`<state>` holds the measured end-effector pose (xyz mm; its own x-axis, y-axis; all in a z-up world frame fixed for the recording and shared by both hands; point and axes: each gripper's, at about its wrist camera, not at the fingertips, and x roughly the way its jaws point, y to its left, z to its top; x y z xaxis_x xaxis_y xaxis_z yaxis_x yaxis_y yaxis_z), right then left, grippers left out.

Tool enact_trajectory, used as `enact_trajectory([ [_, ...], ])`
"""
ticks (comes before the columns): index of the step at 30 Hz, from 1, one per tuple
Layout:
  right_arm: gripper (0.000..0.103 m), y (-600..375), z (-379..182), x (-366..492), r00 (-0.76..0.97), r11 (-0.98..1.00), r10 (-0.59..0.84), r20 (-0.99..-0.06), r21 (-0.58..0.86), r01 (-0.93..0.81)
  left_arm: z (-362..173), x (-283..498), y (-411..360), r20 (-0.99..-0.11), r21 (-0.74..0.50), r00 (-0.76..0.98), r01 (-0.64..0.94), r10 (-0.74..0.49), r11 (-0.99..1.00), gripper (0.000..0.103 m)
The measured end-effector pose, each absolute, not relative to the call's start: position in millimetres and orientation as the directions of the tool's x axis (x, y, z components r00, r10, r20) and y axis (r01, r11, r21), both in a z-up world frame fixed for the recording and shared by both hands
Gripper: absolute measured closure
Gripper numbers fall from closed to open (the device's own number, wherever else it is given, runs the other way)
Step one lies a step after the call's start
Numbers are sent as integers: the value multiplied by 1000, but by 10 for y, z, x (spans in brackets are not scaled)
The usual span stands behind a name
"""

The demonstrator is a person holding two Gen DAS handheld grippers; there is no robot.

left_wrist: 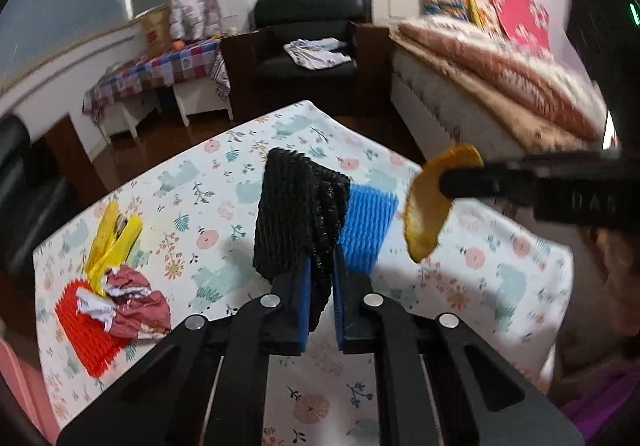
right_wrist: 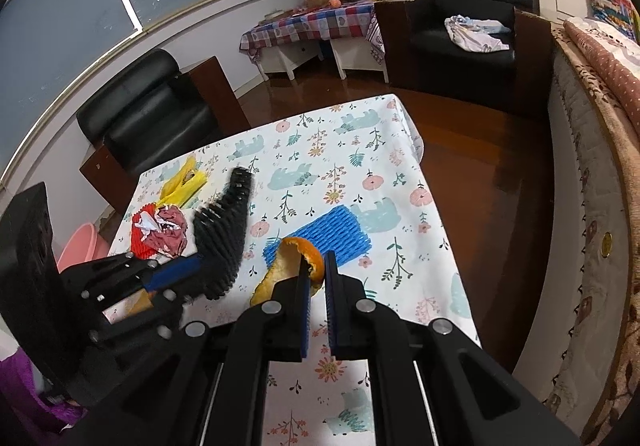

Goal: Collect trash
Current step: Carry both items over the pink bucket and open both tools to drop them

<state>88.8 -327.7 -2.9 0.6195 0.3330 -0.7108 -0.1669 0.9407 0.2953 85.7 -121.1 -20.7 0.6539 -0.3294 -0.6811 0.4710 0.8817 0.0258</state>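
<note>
The left gripper (left_wrist: 322,282) clamps the black foam net (left_wrist: 298,214), lifted above the floral tablecloth (left_wrist: 224,206), its long axis running up toward twelve o'clock. The right gripper (right_wrist: 318,286) pinches an orange peel (right_wrist: 298,266) whose long axis slants toward seven o'clock. At nine o'clock lie a red foam net (left_wrist: 86,330), crumpled paper (left_wrist: 134,306) and a yellow wrapper (left_wrist: 112,242); a blue foam net (left_wrist: 368,230) lies flat at one o'clock. No container's contents show.

Home bedroom-living room: bed (left_wrist: 500,74) with quilts and pillows, black leather armchairs (right_wrist: 464,22), side table under checked cloth (right_wrist: 312,24), wooden floor (right_wrist: 472,150), floral tablecloth (right_wrist: 320,166), big window (right_wrist: 72,18).
</note>
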Motion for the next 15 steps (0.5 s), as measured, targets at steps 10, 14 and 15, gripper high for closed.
enact_trajectory([
  [10, 97, -3153, 119, 742, 645, 934, 351, -679, 300, -193, 298, 655, -549, -608, -211, 690, 337, -393, 918, 94],
  [14, 97, -2983, 185, 709, 643, 922, 385, -662, 308, -235, 492, 480, -191, -580, -225, 743, 248, -334, 942, 94],
  [15, 97, -2931, 202, 704, 642, 919, 393, -658, 307, -247, 535, 434, -112, -575, -219, 756, 226, -313, 949, 94],
])
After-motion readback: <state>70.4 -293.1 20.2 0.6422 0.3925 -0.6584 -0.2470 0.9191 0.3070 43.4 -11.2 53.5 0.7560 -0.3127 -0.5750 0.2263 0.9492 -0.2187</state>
